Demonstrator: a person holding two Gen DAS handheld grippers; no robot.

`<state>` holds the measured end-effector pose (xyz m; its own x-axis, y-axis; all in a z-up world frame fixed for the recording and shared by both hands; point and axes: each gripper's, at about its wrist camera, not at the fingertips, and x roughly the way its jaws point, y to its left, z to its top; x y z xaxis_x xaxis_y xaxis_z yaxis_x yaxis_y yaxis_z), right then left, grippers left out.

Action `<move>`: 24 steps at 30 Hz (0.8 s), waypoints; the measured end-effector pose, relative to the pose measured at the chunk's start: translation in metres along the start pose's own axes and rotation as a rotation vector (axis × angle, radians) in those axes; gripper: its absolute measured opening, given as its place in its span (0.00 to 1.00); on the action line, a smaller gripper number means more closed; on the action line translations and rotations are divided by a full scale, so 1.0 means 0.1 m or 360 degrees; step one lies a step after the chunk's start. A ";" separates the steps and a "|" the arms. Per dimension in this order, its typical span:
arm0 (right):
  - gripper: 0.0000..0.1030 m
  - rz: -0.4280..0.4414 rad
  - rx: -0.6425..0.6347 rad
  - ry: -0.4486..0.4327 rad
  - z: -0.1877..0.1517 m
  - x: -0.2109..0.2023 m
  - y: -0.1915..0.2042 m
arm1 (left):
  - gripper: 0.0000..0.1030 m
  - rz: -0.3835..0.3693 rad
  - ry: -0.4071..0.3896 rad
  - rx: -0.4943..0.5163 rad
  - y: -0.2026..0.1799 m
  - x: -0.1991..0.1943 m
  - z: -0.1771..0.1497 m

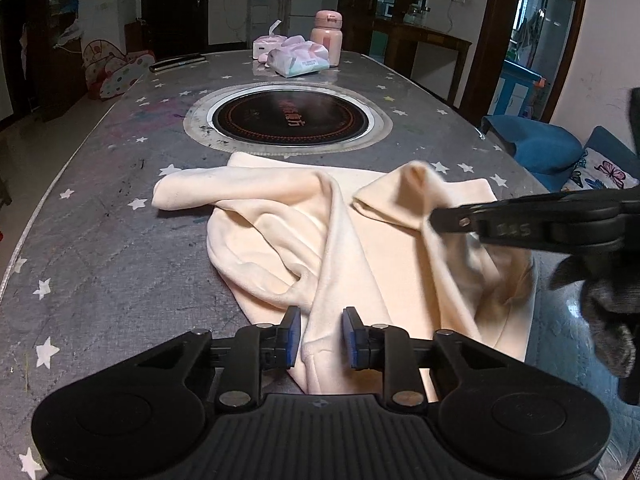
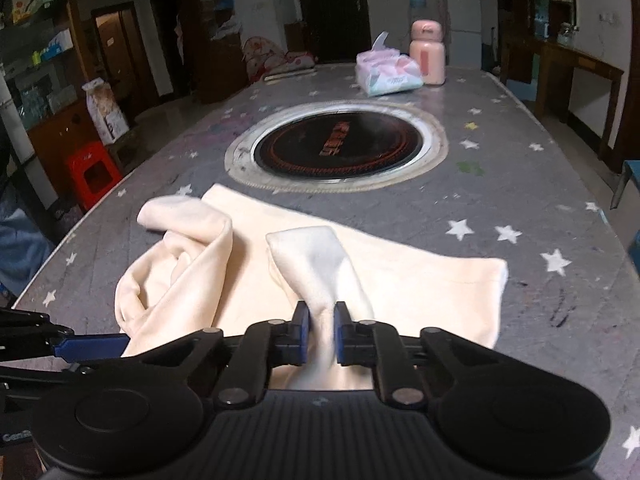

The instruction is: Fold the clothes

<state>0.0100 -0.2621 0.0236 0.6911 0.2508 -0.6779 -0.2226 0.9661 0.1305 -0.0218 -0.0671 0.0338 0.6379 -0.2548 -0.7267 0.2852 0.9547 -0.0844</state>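
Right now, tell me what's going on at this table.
A person is folding a cream garment on the star-patterned table, one handheld claw in each hand. The right claw is shut on a bunched-up part of the cloth. The left claw straddles another fold near the table's edge; whether its pads press on it isn't clear. The garment is still rumpled, not yet folded.

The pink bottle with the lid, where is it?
In both wrist views the pink lidded bottle stands at the table's far end, beyond the round black cooktop, just right of the soft tissue pack.
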 end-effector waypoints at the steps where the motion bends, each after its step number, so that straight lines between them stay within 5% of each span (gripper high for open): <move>1: 0.09 -0.0006 -0.0004 -0.0025 0.00 -0.06 -0.01 | 0.26 0.0003 -0.0001 0.0002 0.00 0.00 0.00; 11: 0.08 -0.0101 -0.0036 -0.0264 -0.08 -0.89 -0.20 | 0.24 0.0014 -0.0013 0.0001 -0.01 0.02 -0.02; 14: 0.08 -0.0131 -0.0015 -0.0302 -0.18 -1.11 -0.27 | 0.14 0.0014 -0.0031 0.0006 -0.02 0.00 -0.02; 18: 0.08 -0.0185 0.0031 -0.0309 -0.38 -1.34 -0.38 | 0.04 0.0022 -0.0086 -0.0001 0.00 -0.08 -0.02; 24: 0.08 -0.0285 0.0166 -0.0215 -0.73 -1.42 -0.63 | 0.02 0.0053 -0.0151 -0.0052 0.14 -0.29 -0.06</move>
<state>-0.1238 -0.3627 0.0590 0.8004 0.0739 -0.5949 -0.0207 0.9952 0.0958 -0.0407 -0.0456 0.0493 0.7121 -0.2350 -0.6616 0.2402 0.9670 -0.0848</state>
